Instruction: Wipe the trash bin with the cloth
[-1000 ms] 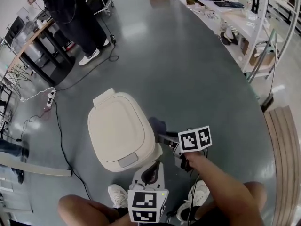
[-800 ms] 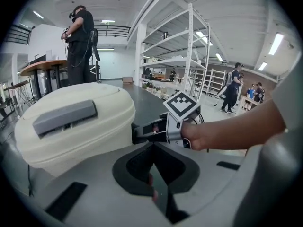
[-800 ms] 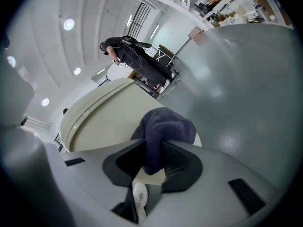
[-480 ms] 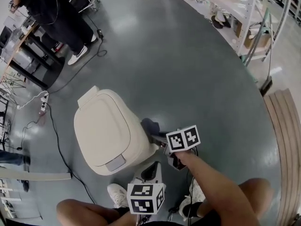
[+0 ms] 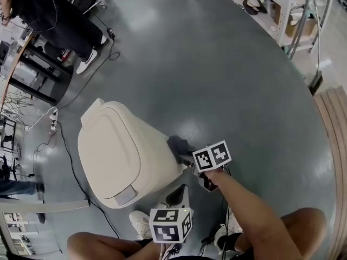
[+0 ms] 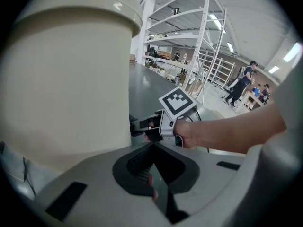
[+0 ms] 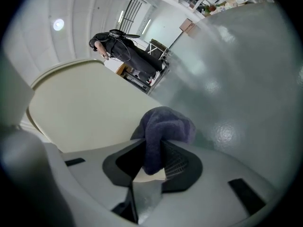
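A cream trash bin (image 5: 122,153) with a shut lid stands on the grey floor; it fills the left of the left gripper view (image 6: 66,79). My right gripper (image 5: 183,157) is shut on a dark purple cloth (image 5: 176,145), and the bunched cloth (image 7: 163,131) rests against the bin's right side wall (image 7: 90,112). My left gripper (image 5: 176,195) hovers low near the bin's front corner, its jaws (image 6: 152,169) shut with nothing between them. From there the right gripper (image 6: 142,126) shows beside the bin.
A person in black (image 5: 49,15) stands at the far left by tables. Cables (image 5: 65,145) and a power strip (image 5: 52,115) lie left of the bin. Shelving racks (image 5: 293,15) stand far right, wooden boards (image 5: 333,145) at the right edge. My shoes (image 5: 142,223) are below.
The head view has swung, so the bin now sits further left. The cloth stays against the bin's right side in the right gripper. The left gripper stays low near the front.
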`<state>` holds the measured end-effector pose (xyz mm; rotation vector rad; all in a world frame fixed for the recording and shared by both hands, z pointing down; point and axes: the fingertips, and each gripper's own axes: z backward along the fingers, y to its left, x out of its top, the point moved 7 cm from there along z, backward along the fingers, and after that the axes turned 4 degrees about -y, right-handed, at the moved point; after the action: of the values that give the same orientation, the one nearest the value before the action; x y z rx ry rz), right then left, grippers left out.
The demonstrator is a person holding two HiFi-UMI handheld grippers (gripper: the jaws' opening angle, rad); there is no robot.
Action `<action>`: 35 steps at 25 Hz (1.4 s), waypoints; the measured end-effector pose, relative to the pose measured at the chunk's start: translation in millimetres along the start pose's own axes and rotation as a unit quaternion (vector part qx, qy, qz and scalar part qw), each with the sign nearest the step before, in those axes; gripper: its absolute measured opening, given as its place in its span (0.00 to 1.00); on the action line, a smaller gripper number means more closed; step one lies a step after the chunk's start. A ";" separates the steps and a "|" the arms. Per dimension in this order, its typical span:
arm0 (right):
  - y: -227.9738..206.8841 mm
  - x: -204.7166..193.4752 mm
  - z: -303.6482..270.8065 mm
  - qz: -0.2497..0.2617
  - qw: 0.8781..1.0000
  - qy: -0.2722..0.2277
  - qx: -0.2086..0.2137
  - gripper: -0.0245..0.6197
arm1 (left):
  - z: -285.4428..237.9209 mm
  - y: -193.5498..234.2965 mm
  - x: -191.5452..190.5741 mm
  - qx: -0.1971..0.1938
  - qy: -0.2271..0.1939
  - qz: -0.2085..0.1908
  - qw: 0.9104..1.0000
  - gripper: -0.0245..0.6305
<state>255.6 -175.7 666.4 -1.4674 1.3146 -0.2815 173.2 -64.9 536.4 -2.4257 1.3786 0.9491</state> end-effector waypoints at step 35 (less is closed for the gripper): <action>104.5 128.0 21.7 0.091 0.963 -0.100 0.234 0.18 | 10.3 -28.8 55.2 -0.025 -0.039 -0.023 0.999 0.04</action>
<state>259.5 -246.6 515.7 -0.9436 1.1147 -0.2917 212.4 -83.0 490.4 -2.4171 1.2834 1.0668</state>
